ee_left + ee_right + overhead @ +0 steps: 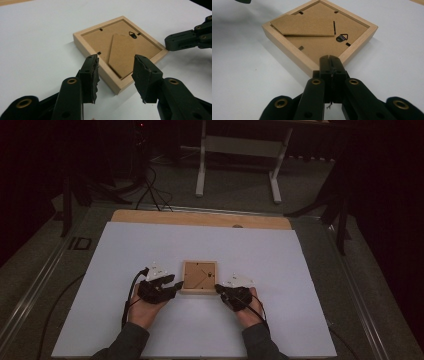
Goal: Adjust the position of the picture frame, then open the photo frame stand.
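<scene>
Frame (199,277): lies back up on the white tabletop (280,260), between both jaws.
Left gripper (115,75): jaws apart, frame's near corner just ahead, untouched.
Right gripper (331,65): jaws pressed together, tip at the frame's corner.

Room lying dim and dark at edges, white sheet (250,250) glowing softly, close views showing faint shadows, near jaws blurring.

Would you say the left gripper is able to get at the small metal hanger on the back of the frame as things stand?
Probably yes: the left gripper stands open at the frame, and the hanger lies exposed across the backing.
</scene>
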Available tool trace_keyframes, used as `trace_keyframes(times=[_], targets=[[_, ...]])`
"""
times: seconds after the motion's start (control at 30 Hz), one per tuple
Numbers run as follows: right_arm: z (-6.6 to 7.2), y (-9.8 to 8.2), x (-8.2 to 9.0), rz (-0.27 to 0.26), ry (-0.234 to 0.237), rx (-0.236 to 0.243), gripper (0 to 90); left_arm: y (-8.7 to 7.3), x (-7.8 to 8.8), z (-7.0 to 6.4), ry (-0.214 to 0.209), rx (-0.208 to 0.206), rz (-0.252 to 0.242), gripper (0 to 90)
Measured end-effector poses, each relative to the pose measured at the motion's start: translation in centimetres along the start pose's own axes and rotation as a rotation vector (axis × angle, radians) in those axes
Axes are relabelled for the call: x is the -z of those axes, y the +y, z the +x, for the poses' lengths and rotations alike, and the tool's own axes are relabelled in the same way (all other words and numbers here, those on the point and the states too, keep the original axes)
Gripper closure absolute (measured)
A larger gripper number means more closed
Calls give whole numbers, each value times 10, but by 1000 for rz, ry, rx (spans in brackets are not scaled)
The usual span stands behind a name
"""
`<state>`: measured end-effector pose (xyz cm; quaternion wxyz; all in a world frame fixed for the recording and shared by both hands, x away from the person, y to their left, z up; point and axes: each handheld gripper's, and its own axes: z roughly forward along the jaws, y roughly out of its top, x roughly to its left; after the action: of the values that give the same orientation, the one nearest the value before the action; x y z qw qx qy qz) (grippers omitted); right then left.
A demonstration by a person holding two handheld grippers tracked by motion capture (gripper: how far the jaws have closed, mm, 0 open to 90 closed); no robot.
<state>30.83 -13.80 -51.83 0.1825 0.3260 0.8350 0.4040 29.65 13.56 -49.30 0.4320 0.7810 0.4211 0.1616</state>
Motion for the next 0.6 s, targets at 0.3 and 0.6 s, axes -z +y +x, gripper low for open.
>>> trace_keyframes(times=[0.3, 0.6], targets=[[0, 0, 0, -3, 3, -8, 896, 21, -12, -6, 0, -48, 79, 490], [0, -2, 0, -11, 5, -24, 896, 26, -27, -7, -19, -85, 194, 468]])
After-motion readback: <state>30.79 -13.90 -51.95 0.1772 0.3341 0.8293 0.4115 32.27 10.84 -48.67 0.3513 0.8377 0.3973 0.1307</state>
